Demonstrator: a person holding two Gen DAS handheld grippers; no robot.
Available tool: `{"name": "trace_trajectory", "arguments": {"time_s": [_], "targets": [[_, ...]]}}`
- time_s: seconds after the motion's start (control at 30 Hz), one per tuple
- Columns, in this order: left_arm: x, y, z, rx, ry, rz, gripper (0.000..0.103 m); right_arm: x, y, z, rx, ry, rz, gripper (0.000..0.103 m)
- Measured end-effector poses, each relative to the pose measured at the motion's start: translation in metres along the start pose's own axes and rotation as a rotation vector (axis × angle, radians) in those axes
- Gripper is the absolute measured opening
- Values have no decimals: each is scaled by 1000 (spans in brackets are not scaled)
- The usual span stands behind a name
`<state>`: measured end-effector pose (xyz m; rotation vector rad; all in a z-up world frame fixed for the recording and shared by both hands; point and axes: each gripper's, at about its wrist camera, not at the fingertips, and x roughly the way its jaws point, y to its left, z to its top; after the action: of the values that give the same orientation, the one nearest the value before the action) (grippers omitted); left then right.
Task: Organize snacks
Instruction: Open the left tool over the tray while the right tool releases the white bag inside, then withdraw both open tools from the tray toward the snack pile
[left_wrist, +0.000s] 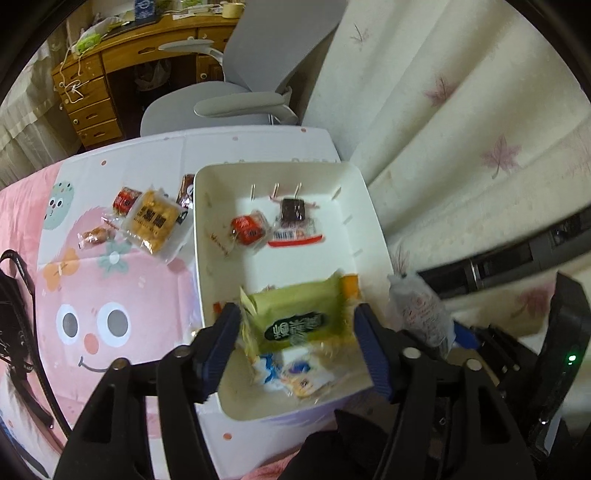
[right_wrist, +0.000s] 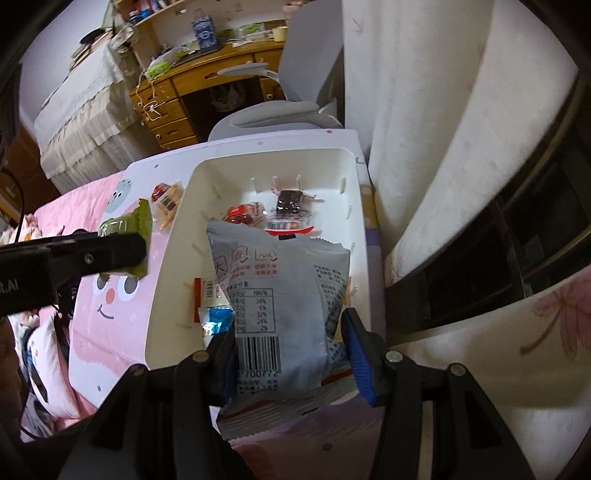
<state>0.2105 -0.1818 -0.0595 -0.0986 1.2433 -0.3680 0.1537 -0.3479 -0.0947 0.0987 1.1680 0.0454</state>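
A white bin (left_wrist: 364, 206) stands on the cartoon-print cloth and holds a red snack (left_wrist: 248, 229), a dark brown bar (left_wrist: 292, 210) and blue-and-yellow packets (left_wrist: 291, 374). My left gripper (left_wrist: 295, 338) is shut on a green packet (left_wrist: 295, 319) above the bin's near end. My right gripper (right_wrist: 288, 354) is shut on a grey packet (right_wrist: 280, 295) above the bin (right_wrist: 166, 258). The grey packet also shows in the left wrist view (left_wrist: 421, 314), and the green packet in the right wrist view (right_wrist: 125, 229).
Loose snacks lie on the cloth left of the bin: a yellow packet (left_wrist: 155, 219), a red one (left_wrist: 125, 199) and a small brown one (left_wrist: 94, 236). A curtain (left_wrist: 461, 110) hangs at the right. A grey chair (left_wrist: 236, 96) and a wooden desk (left_wrist: 110, 74) stand beyond.
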Motion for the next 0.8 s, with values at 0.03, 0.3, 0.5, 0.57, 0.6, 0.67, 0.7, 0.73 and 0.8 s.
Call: {"name": "trace_trajectory", "arguments": {"time_s": [0.03,0.3,0.5,0.57,0.6,0.67,0.7,0.73,0.8], "targets": [[0,0,1,-3,-7,-2,69,3,-2,1,10,12,4,51],[-6,22,-3,-68,-41,4,77,15,-5,-2,69,74,66,51],[-11,53,-22,-130,-49,36,77,25,7,-8,76,132,132,51],[-15,62,-31,-146,-53,43,77,25,14,-10,69,140,145,51],[-18,70,-37,-161,-55,45,77,26,17,-10,65,144,147,51],[-23,83,-47,-191,-59,44,77,26,25,-12,53,152,153,51],[-25,89,-53,-208,-62,45,77,25,28,-12,49,156,156,51],[-27,95,-57,-219,-64,46,77,26,32,-14,44,163,161,51],[-33,108,-69,-243,-70,53,77,27,42,-17,37,178,171,51]]}}
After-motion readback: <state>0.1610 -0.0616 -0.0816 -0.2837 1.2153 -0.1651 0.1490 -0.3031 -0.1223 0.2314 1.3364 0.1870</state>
